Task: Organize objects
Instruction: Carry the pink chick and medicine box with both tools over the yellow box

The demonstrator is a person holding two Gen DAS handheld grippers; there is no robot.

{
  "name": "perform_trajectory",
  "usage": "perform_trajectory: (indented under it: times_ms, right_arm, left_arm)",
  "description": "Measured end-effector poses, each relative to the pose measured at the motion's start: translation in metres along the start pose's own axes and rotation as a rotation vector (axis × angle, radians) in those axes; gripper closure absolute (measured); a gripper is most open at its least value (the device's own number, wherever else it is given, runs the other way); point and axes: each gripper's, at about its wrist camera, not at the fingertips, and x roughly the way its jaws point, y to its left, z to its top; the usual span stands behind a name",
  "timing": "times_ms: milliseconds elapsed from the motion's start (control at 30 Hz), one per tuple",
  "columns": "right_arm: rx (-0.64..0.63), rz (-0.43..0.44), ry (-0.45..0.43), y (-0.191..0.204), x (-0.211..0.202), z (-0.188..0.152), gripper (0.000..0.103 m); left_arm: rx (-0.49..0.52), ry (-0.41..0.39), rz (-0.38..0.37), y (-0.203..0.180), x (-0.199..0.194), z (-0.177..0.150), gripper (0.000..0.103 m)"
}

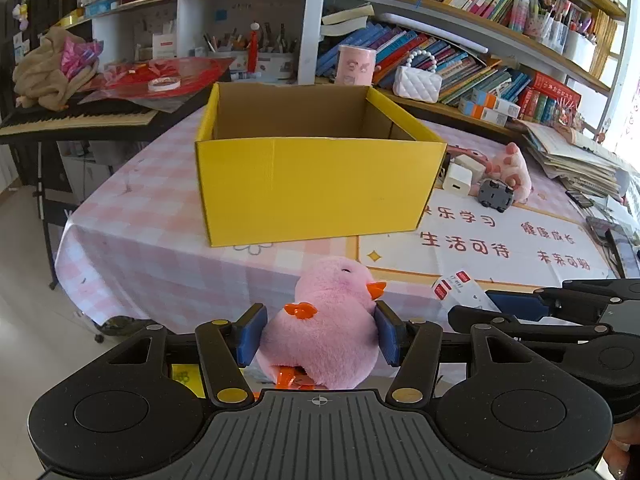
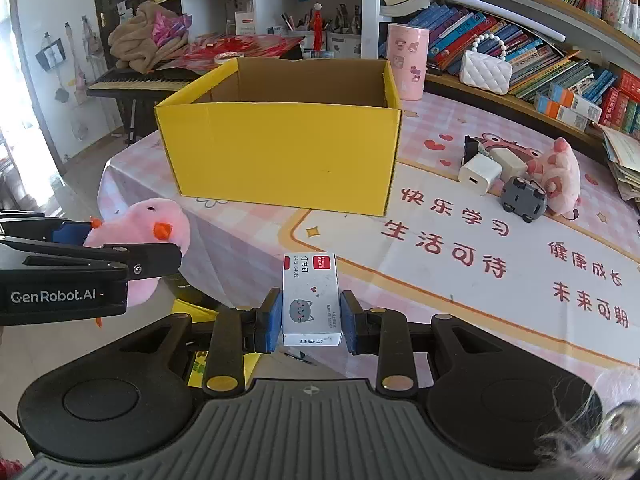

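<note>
My left gripper (image 1: 320, 334) is shut on a pink plush chick (image 1: 326, 328) with an orange beak, held off the table's near edge in front of the open yellow cardboard box (image 1: 316, 184). My right gripper (image 2: 311, 320) is shut on a small white staple box (image 2: 311, 300) with a cat drawing, held above the table's near edge. The yellow box (image 2: 280, 160) stands ahead and left of it. In the right wrist view the left gripper (image 2: 80, 268) with the chick (image 2: 140, 232) is at the left. The staple box also shows in the left wrist view (image 1: 460, 288).
On the pink checked tablecloth (image 2: 480, 280), right of the box, lie a white charger (image 2: 478, 174), a grey toy car (image 2: 524, 198) and a pink plush pig (image 2: 560, 176). A pink canister (image 2: 406, 60) stands behind the box. A keyboard (image 1: 76, 118) and bookshelves lie beyond the table.
</note>
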Motion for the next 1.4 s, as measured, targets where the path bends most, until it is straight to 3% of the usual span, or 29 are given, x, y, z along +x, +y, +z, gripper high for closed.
perform_trajectory:
  times_ms: [833, 1033, 1267, 1400]
  right_arm:
    - [-0.003, -0.024, -0.007, 0.033, 0.012, 0.017, 0.075]
    - [0.015, -0.027, -0.063, 0.018, 0.015, 0.045, 0.075]
    - [0.001, -0.017, -0.203, -0.006, 0.026, 0.113, 0.075]
    - [-0.067, -0.015, -0.222, -0.015, 0.050, 0.145, 0.075]
  left_arm:
    - [-0.009, -0.042, -0.021, 0.033, -0.004, 0.007, 0.047]
    - [-0.025, -0.124, -0.017, 0.033, -0.005, 0.034, 0.047]
    - [-0.042, -0.248, -0.010, 0.026, 0.004, 0.095, 0.047]
    - [-0.057, -0.275, 0.015, 0.021, 0.027, 0.128, 0.047]
